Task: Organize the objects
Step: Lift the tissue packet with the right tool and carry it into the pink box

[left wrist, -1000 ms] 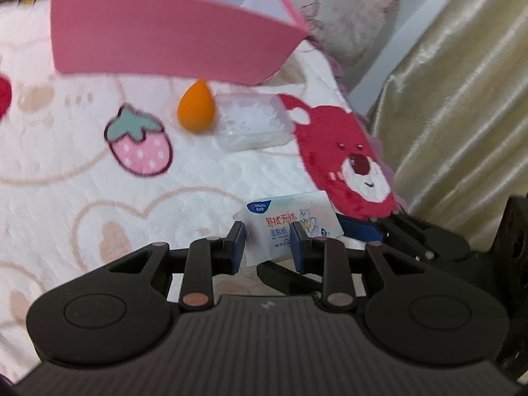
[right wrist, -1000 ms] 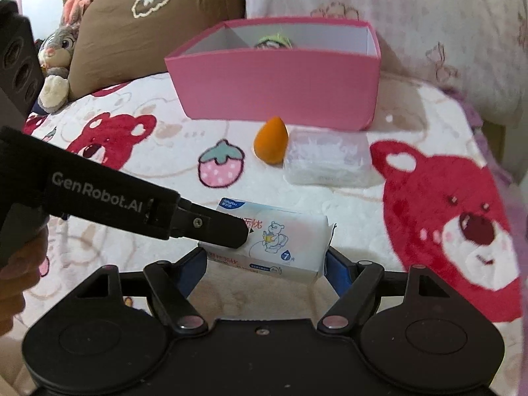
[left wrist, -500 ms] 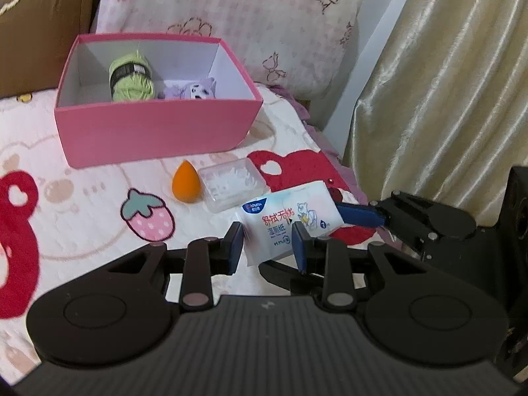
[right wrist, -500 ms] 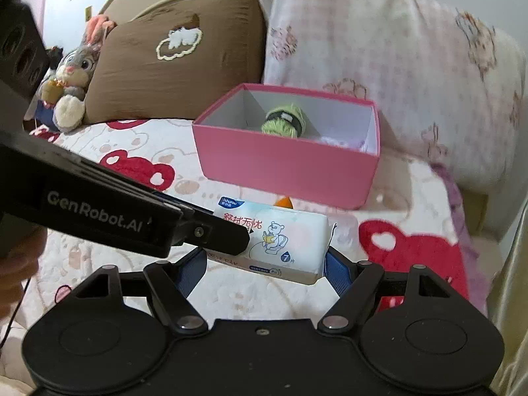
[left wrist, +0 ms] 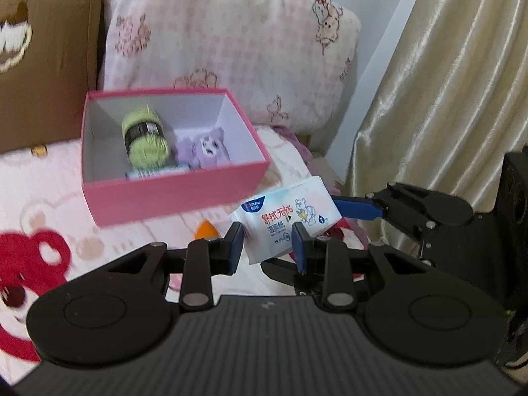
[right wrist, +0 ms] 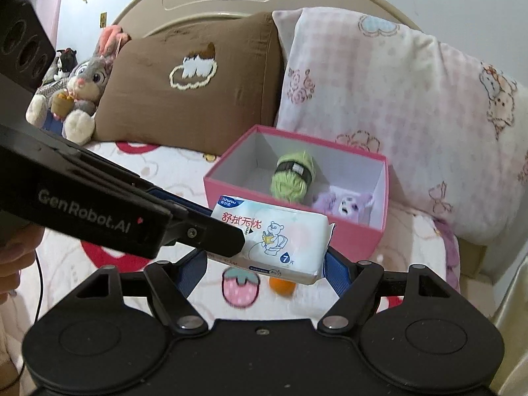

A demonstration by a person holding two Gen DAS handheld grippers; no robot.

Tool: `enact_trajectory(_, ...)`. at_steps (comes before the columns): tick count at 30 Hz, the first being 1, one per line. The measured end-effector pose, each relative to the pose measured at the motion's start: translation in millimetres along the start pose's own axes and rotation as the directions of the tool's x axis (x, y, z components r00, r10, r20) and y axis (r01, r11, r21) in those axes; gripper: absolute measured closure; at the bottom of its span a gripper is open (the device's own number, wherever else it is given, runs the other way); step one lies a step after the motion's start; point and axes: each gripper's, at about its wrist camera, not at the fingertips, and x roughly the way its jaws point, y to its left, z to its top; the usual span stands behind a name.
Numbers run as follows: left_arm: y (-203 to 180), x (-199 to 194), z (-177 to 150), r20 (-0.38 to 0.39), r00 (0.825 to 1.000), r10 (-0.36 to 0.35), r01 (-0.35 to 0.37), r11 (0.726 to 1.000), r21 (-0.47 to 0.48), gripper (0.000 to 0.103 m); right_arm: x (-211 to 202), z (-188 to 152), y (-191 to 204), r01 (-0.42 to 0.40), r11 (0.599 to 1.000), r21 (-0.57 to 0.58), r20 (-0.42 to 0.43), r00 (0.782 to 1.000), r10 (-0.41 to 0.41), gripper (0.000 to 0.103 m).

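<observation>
Both grippers clamp the wet-wipe pack [right wrist: 274, 241]: left gripper [left wrist: 267, 242] on one end, right gripper [right wrist: 265, 269] across its length. Ahead, the pink box [left wrist: 171, 198] holds yarn [left wrist: 143, 140] and apparently a plush; the orange sponge [right wrist: 280, 286] remains outside.

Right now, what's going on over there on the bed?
A person is holding one pack of wet wipes with both grippers at once. The left gripper pinches its short end, and the right gripper clamps it across its length. The pack is in the air above the bedspread, just short of the pink box, which already holds green yarn and a purple plush.
</observation>
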Motion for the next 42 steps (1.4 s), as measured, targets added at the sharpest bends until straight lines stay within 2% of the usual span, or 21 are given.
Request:
enact_trajectory(4, 10, 4, 29, -0.012, 0.999, 0.032, -0.032, 0.999, 0.008, 0.074, 16, 27, -6, -0.009, 1.000, -0.027, -0.006, 1.000, 0.009, 0.023)
enact_trajectory(11, 39, 26, 71, -0.020, 0.996, 0.083, -0.083, 0.996, -0.013, 0.074, 58, 66, -32, -0.066, 0.997, 0.035, -0.029, 0.997, 0.067, 0.023)
enact_trajectory(14, 50, 34, 84, -0.029, 0.994, 0.107, -0.109, 0.993, -0.045, 0.074, 77, 81, -40, -0.097, 0.992, 0.084, -0.043, 0.994, 0.101, 0.023)
enact_trajectory(20, 77, 55, 101, -0.063, 0.990, 0.130, -0.135, 0.986, -0.093, 0.074, 110, 98, -43, -0.109, 0.991, 0.074, -0.086, 0.990, 0.116, 0.023)
enact_trajectory(25, 103, 92, 106, -0.120, 0.985, 0.125, -0.142, 0.979, -0.146, 0.074, 152, 96, -62, -0.142, 0.978, 0.152, -0.151, 0.975, 0.165, 0.023)
enact_trajectory(29, 118, 124, 107, -0.159, 0.977, 0.146, -0.170, 0.974, -0.153, 0.074, 188, 86, -73, -0.146, 0.964, 0.224, -0.182, 0.965, 0.189, 0.023)
enact_trajectory(33, 134, 150, 105, -0.198, 0.967, 0.158, -0.193, 0.966, -0.171, 0.074, 215, 77, -76, -0.136, 0.957, 0.257, -0.207, 0.959, 0.192, 0.023)
enact_trajectory(42, 169, 192, 89, -0.269, 0.954, 0.130, -0.202, 0.945, -0.258, 0.075, 259, 59, -83, -0.153, 0.938, 0.311, -0.274, 0.931, 0.242, 0.024)
